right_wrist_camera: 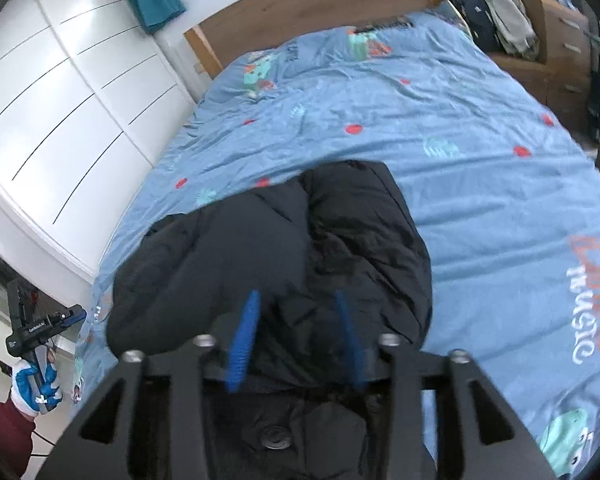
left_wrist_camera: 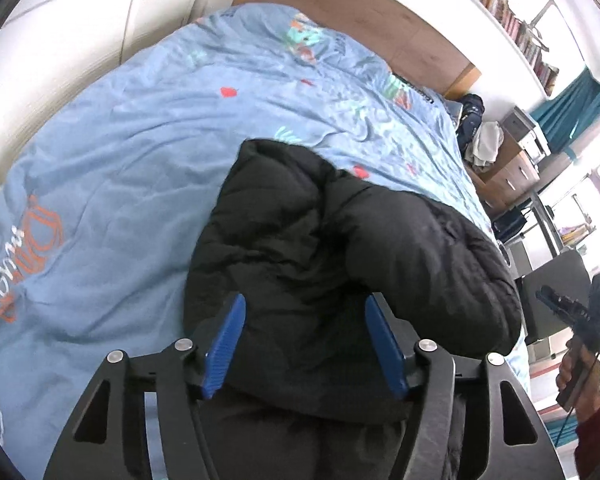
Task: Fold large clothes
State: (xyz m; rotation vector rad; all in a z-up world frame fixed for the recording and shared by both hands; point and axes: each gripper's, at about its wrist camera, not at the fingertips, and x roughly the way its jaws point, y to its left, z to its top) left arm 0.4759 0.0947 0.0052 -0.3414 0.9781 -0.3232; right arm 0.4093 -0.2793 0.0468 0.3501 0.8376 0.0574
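A folded black puffer jacket [left_wrist_camera: 340,264] lies on the blue bedspread [left_wrist_camera: 120,152], while the left gripper [left_wrist_camera: 305,312] and right gripper [right_wrist_camera: 296,300] hover above it, both parted and empty.

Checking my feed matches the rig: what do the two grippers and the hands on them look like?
Both grippers, left and right, have black slotted frames, silver bolts and ribbed blue jaws. Sleeves are dark red. The left hand wears a blue-and-white glove; a thin cable trails under it.
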